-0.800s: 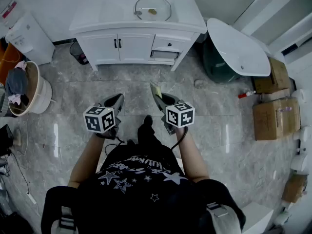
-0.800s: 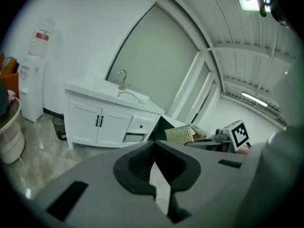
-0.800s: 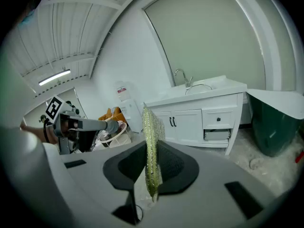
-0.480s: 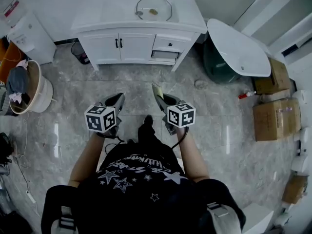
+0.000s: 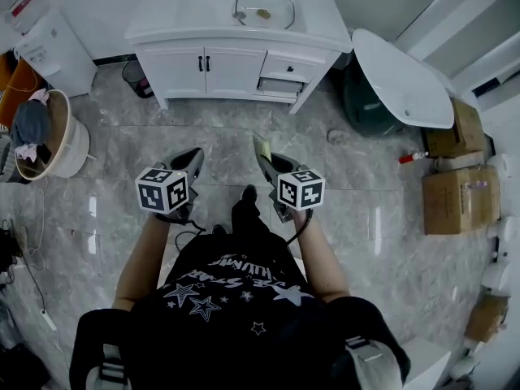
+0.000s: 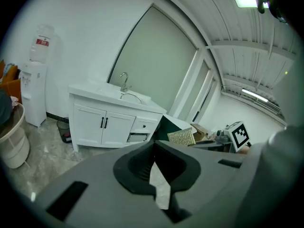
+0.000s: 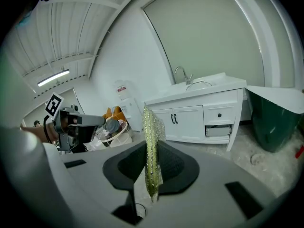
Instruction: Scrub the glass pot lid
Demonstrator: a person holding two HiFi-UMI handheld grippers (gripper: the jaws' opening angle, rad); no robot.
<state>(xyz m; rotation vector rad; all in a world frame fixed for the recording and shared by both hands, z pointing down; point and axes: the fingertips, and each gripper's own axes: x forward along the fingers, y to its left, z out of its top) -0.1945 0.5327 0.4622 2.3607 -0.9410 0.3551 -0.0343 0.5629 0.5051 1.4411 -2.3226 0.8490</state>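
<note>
Head view, nearest first: the person holds both claws out over the grey tiled floor. The left claw has its jaws drawn together with nothing between them. The right claw pinches a yellow-green scrub pad, which stands upright on edge between the jaws. Well beyond both, by the wall, the glass pot lid lies in the sink of the white bench.
</note>
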